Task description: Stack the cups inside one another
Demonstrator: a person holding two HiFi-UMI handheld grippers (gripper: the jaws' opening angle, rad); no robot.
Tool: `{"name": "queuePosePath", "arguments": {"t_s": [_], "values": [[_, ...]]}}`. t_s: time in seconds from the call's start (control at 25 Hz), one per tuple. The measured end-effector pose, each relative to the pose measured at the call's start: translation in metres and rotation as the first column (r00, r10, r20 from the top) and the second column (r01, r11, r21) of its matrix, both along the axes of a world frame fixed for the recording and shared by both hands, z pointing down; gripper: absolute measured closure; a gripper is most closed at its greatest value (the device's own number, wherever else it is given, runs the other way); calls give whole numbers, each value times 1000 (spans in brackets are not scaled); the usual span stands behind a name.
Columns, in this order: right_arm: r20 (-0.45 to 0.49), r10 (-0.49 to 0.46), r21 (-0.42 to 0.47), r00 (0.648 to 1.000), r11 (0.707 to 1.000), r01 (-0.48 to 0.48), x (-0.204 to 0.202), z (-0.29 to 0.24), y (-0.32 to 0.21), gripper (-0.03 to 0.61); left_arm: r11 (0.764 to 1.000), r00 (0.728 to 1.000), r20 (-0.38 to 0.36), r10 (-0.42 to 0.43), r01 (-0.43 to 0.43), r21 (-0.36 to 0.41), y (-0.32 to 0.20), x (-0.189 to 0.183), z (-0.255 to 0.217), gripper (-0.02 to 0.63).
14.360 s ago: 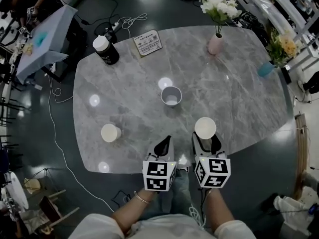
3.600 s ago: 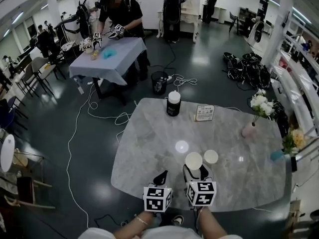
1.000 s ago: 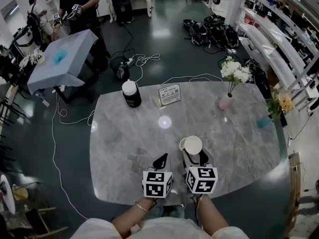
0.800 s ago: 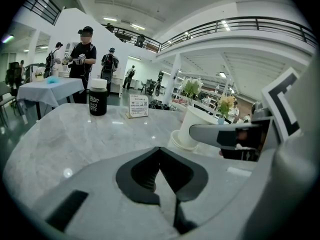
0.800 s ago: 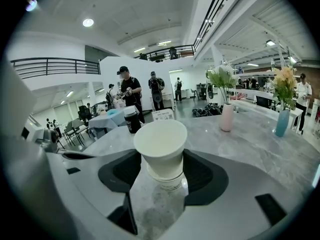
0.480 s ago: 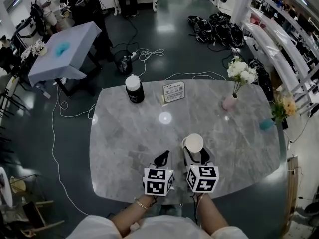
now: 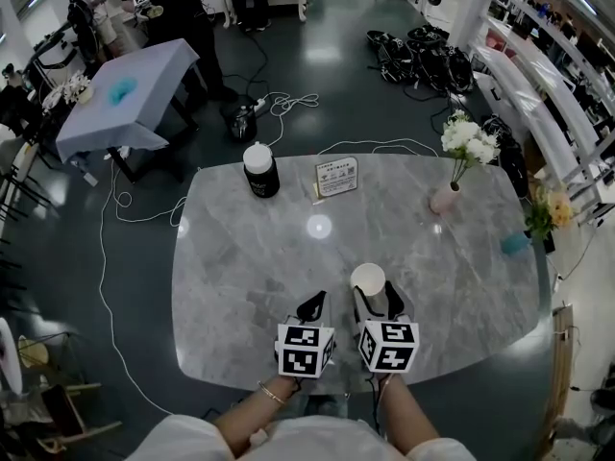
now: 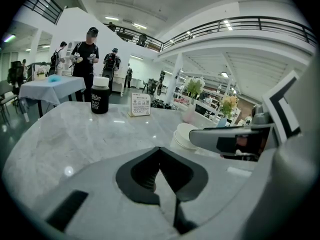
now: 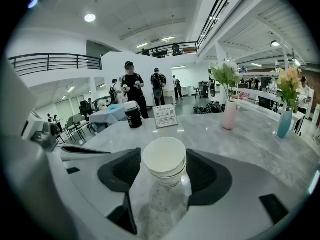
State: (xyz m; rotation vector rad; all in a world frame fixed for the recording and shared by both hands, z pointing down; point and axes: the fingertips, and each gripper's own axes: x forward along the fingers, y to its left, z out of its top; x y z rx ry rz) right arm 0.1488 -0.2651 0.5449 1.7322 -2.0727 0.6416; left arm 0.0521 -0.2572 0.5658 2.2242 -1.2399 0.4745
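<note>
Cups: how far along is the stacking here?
Done: the cups are nested into one stack of cups, layered rims showing, standing on the table; no loose cup shows anywhere on it. In hand: the right gripper has its jaws against the stack's sides. The left gripper is shut and empty. Left: probably only letting go of the stack.
</note>
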Motion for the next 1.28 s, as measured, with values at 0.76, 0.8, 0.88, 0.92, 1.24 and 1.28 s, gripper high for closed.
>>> {"name": "queuePosePath", "arguments": {"t_s": [0.76,0.8,0.88,0.92,1.24,1.28], "values": [[40,70,66,997,995,-72,22,-24,11,398,1000,1000,2,-9,9,16,13,8,-10,618],[35,79,71,996,994,-81,24,-26,13,449,1000,1000,1,-10,10,18,13,8,-12,618],[33,89,81,995,993,-91,27,-30,16,475,1000,1000,1,-11,11,22,15,9,-14,618],[34,92,84,995,992,-94,29,-31,17,481,1000,1000,2,-11,11,25,17,10,-15,618],[56,102,99,993,989,-108,39,-44,40,548,998,1000,7,-8,7,60,34,15,-30,618],[57,98,100,994,990,-104,39,-46,44,548,998,1000,7,-9,8,67,37,15,-33,618]]}}
